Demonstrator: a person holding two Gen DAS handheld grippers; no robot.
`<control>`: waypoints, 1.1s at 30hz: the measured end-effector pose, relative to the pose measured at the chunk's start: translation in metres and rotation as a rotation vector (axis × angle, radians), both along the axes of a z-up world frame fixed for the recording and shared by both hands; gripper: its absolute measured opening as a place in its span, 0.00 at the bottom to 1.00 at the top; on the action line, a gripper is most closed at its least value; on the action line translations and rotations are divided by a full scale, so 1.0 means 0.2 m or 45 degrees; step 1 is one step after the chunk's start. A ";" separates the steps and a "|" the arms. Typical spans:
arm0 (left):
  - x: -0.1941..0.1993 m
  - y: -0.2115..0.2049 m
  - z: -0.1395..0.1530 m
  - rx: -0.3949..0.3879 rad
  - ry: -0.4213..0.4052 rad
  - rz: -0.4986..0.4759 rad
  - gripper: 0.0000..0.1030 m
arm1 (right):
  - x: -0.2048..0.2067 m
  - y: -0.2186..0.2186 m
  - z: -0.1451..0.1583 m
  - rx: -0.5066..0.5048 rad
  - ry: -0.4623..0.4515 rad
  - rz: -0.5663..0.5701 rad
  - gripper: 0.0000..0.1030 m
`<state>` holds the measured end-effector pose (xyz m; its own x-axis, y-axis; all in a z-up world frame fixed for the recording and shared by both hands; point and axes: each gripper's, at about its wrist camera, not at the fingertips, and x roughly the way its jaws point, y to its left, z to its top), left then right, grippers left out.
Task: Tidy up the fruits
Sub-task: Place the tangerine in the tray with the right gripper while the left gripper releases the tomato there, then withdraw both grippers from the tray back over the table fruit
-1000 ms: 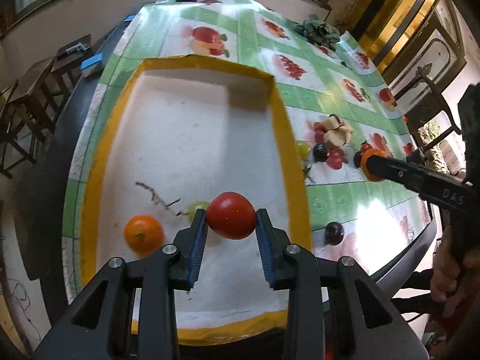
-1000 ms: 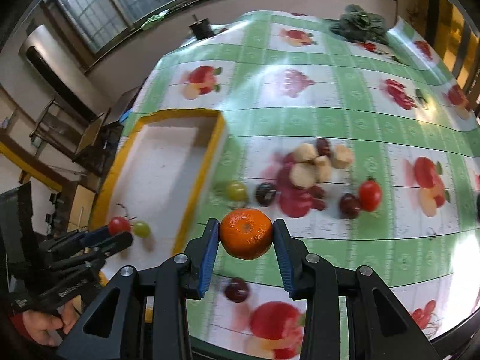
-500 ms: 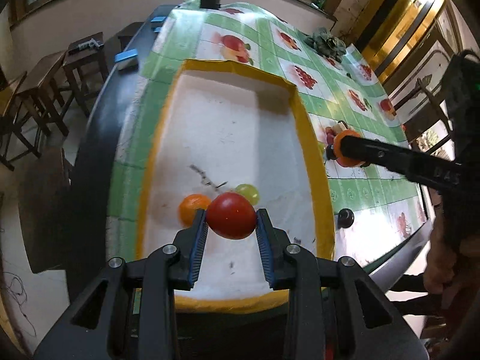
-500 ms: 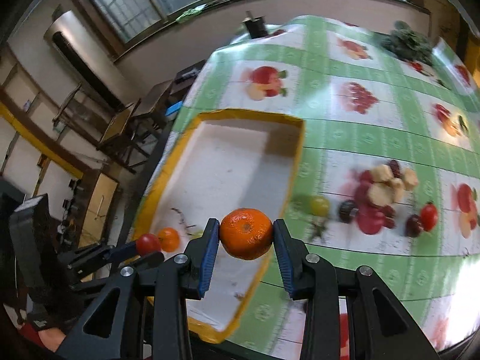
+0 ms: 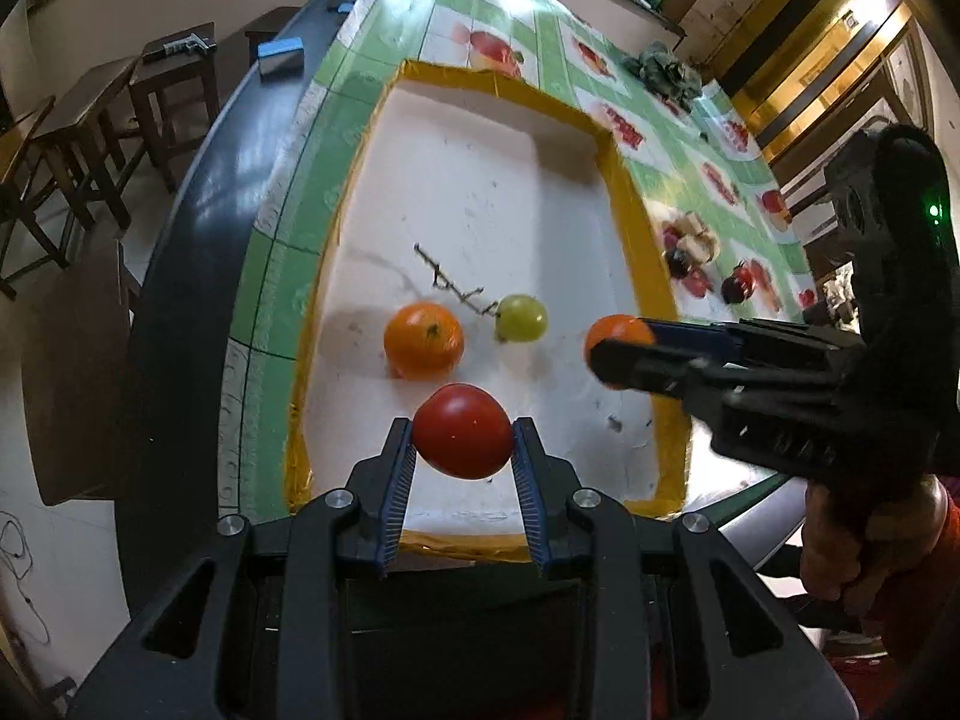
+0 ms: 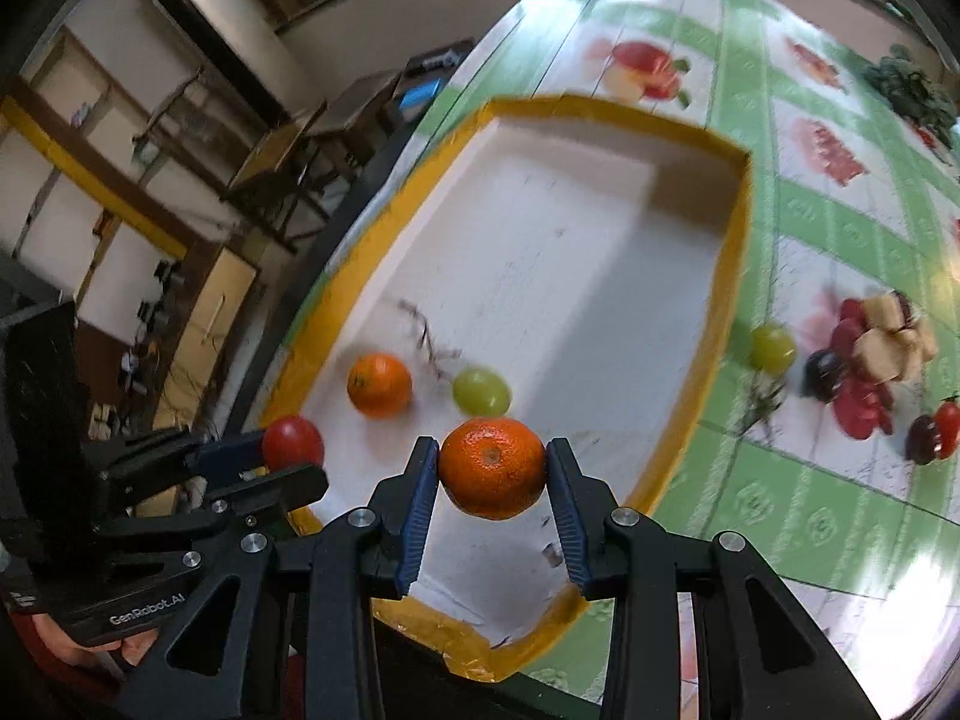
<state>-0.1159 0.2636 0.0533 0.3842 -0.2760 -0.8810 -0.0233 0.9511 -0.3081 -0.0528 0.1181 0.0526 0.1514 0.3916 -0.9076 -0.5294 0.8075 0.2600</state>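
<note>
A white tray with a yellow rim (image 5: 642, 252) (image 6: 729, 276) lies on the fruit-print tablecloth. In it lie an orange (image 5: 423, 341) (image 6: 380, 385), a green grape (image 5: 520, 317) (image 6: 481, 391) and a bare stem (image 5: 447, 282). My left gripper (image 5: 462, 435) is shut on a red tomato (image 5: 463, 431) (image 6: 293, 441) above the tray's near end. My right gripper (image 6: 491, 471) is shut on a second orange (image 6: 492, 467) (image 5: 618, 333) over the tray's near right part.
On the cloth right of the tray lie a green grape (image 6: 773, 348), dark plums (image 6: 825, 372), a small tomato (image 6: 947, 420) and pale fruit pieces (image 6: 888, 342). A dark leafy bunch (image 5: 663, 69) lies far off. Stools (image 5: 174, 78) stand left of the table.
Both grippers have moved left over the tray, each still holding its fruit. The right gripper's orange now hangs over the tray floor instead of over the cloth.
</note>
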 end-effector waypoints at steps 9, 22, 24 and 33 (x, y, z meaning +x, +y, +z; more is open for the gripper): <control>0.01 0.02 -0.10 0.059 0.038 0.029 0.29 | -0.03 0.06 -0.12 -0.052 -0.019 0.055 0.36; 0.03 0.03 -0.13 0.082 0.051 0.049 0.30 | -0.09 0.08 -0.13 -0.135 -0.090 0.123 0.37; 0.03 0.03 -0.13 0.076 0.053 0.057 0.30 | -0.09 0.07 -0.10 -0.121 -0.097 0.125 0.39; 0.02 -0.02 -0.08 0.088 0.023 0.059 0.59 | -0.10 -0.04 0.10 -0.016 -0.167 0.060 0.48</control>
